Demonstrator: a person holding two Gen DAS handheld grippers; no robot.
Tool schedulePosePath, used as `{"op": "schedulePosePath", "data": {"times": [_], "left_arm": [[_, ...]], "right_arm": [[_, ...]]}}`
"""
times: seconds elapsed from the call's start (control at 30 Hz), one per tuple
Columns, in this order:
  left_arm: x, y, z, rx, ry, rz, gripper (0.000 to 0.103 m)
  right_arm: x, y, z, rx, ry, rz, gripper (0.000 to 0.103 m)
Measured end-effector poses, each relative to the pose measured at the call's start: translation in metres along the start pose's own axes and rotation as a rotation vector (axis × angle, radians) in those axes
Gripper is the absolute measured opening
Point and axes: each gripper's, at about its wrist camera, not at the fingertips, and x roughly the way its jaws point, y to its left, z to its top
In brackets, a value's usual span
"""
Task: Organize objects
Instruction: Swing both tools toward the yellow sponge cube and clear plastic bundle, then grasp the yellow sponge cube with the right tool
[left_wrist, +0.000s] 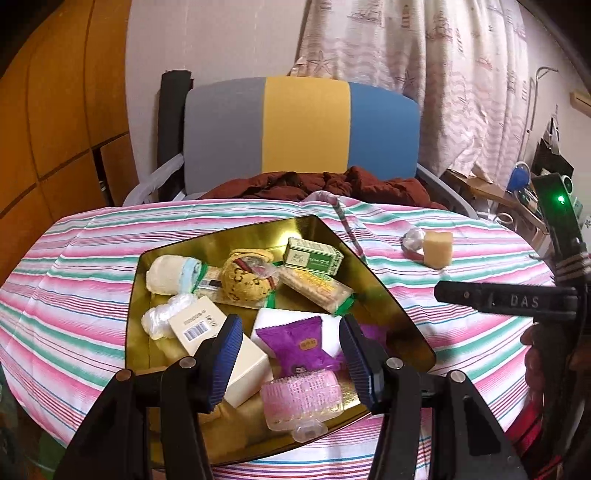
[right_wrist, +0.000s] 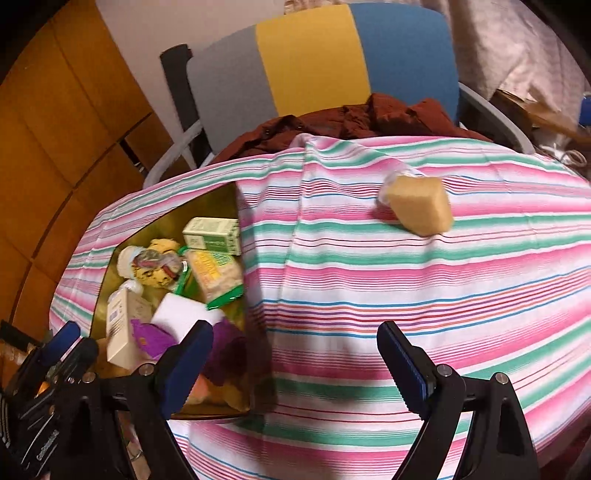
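While left tool (left_wrist: 288, 354) overhangs tin (left_wrist: 369, 240) | pink roller (left_wrist: 301, 398) left-view only

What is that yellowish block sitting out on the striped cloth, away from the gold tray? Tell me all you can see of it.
The yellowish block is a pale tan, matte, sponge-like cube with rounded edges. It rests on the striped cloth, outside the gold tray, tilted slightly. A crumpled clear wrapper lies right behind it, seemingly touching. Neither gripper touches it.
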Motion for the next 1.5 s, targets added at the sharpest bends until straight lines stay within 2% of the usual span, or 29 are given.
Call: {"op": "schedulePosePath", "data": {"times": [0.27,0.67,0.8,0.93,1.1,1.17,1.23,1.33,1.5], "left_arm": [[0.0,-0.016,0.005,0.048,-0.003,-0.029,0.055],[0.012,-0.039,0.013,0.096,0.02,-0.113,0.055],[0.02,-0.045,0.017,0.103,0.034,-0.126,0.055],[0.028,-0.049,0.02,0.098,0.051,-0.135,0.055],[0.037,-0.051,0.024,0.093,0.066,-0.144,0.055],[0.041,-0.053,0.026,0.096,0.073,-0.148,0.055],[0.044,-0.056,0.028,0.103,0.076,-0.155,0.055],[0.046,-0.061,0.033,0.115,0.074,-0.165,0.055],[0.052,-0.075,0.046,0.147,0.074,-0.189,0.055]], "right_arm": [[0.001,-0.031,0.013,0.053,0.021,-0.053,0.091],[0.014,-0.105,0.054,0.169,-0.001,-0.172,0.091],[0.031,-0.123,0.071,0.232,0.018,-0.162,0.091],[0.049,-0.128,0.086,0.267,0.005,-0.149,0.094],[0.08,-0.118,0.107,0.215,0.033,-0.216,0.095],[0.093,-0.116,0.11,0.179,0.071,-0.258,0.088],[0.099,-0.113,0.11,0.141,0.084,-0.225,0.068],[0.092,-0.107,0.108,0.096,0.066,-0.226,0.061],[0.056,-0.126,0.1,0.118,0.014,-0.197,0.061]]}}
